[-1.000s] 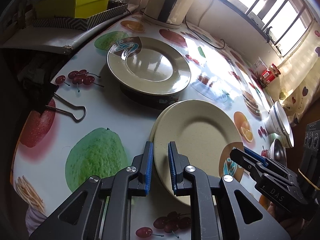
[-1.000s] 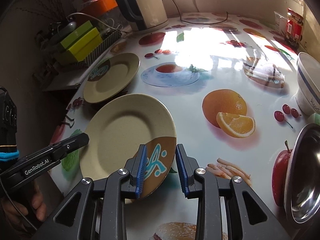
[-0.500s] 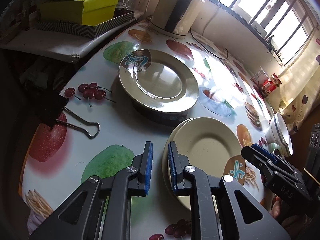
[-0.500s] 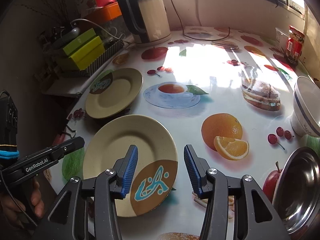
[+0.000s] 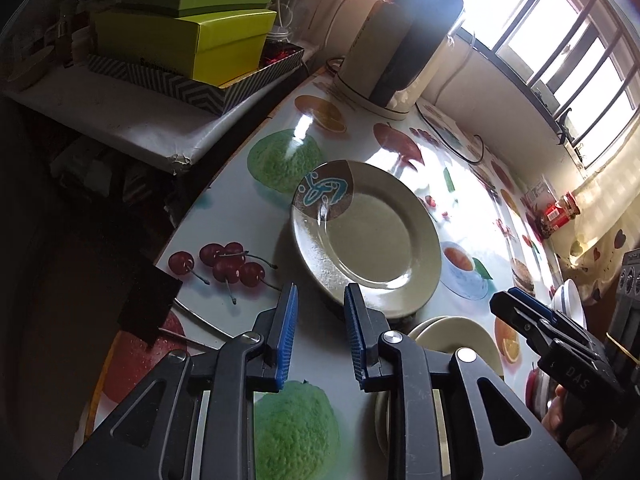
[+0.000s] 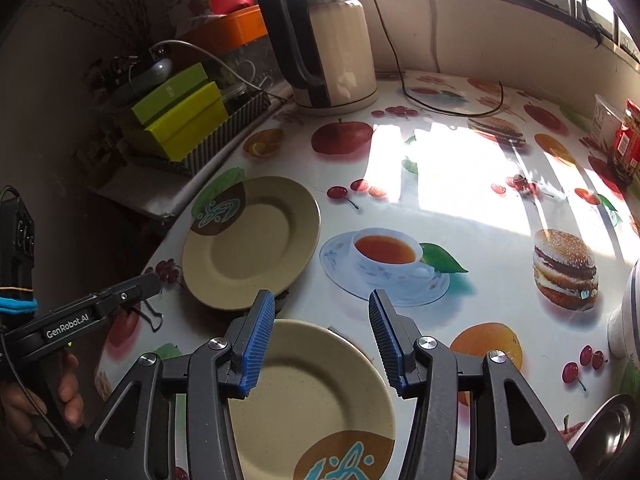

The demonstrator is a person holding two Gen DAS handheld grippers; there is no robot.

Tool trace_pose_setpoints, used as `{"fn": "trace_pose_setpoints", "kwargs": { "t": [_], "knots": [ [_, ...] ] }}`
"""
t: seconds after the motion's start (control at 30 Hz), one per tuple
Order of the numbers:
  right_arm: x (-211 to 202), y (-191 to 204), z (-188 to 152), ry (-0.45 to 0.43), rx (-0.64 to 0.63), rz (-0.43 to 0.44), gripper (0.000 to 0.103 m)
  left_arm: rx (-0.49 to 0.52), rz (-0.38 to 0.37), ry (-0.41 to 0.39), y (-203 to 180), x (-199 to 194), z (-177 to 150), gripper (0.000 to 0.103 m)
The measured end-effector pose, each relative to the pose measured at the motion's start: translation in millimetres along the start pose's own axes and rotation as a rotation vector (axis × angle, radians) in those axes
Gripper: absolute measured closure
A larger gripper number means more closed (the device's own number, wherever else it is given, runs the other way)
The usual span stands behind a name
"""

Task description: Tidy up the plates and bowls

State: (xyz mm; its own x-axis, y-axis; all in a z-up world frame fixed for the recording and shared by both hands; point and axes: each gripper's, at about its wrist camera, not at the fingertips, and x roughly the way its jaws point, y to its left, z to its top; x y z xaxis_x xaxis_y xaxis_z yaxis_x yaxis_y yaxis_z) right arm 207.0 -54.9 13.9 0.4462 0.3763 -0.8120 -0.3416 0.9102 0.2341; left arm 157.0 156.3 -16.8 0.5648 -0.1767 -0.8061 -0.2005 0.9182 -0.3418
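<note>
From the left wrist view, the left tool (image 5: 318, 330) hangs above a fruit-print table (image 5: 240, 216), its blue pads parted with nothing between them. Just ahead sits a beige plate (image 5: 366, 236) that seems raised on something dark I cannot make out. A second plate (image 5: 456, 340) lies nearer, to the right, partly hidden by the tool's frame. The right tool (image 5: 516, 306) shows at the right edge. Small bowls (image 5: 568, 304) stand beyond it.

From the right wrist view, the right tool (image 6: 322, 338) is wide open and empty, poised over the near plate (image 6: 316, 396), which lies flat on the table (image 6: 460, 200). The far plate (image 6: 252, 242) rests just beyond, apart from it. A kettle (image 6: 324, 36) stands at the back.

The plates look rigid, glossy and likely breakable. They would probably slip if pinched lightly, so the rim is the sensible place to grip.
</note>
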Motion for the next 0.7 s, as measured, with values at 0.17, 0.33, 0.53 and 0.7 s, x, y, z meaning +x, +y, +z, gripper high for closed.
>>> {"fn": "trace_pose_setpoints", "kwargs": {
  "t": [0.17, 0.33, 0.53, 0.7],
  "knots": [
    [20, -1, 20, 0.022, 0.014, 0.024, 0.054, -0.006, 0.012, 0.006, 6, 10, 15, 0.078],
    [38, -1, 35, 0.042, 0.001, 0.029, 0.054, -0.026, 0.006, 0.021, 13, 22, 25, 0.078],
    [60, -4, 45, 0.074, 0.022, 0.042, 0.054, -0.045, 0.001, 0.036, 15, 35, 32, 0.078],
    [73, -3, 48, 0.101, 0.012, 0.048, 0.054, -0.055, -0.006, 0.043, 15, 43, 35, 0.078]
  ]
}}
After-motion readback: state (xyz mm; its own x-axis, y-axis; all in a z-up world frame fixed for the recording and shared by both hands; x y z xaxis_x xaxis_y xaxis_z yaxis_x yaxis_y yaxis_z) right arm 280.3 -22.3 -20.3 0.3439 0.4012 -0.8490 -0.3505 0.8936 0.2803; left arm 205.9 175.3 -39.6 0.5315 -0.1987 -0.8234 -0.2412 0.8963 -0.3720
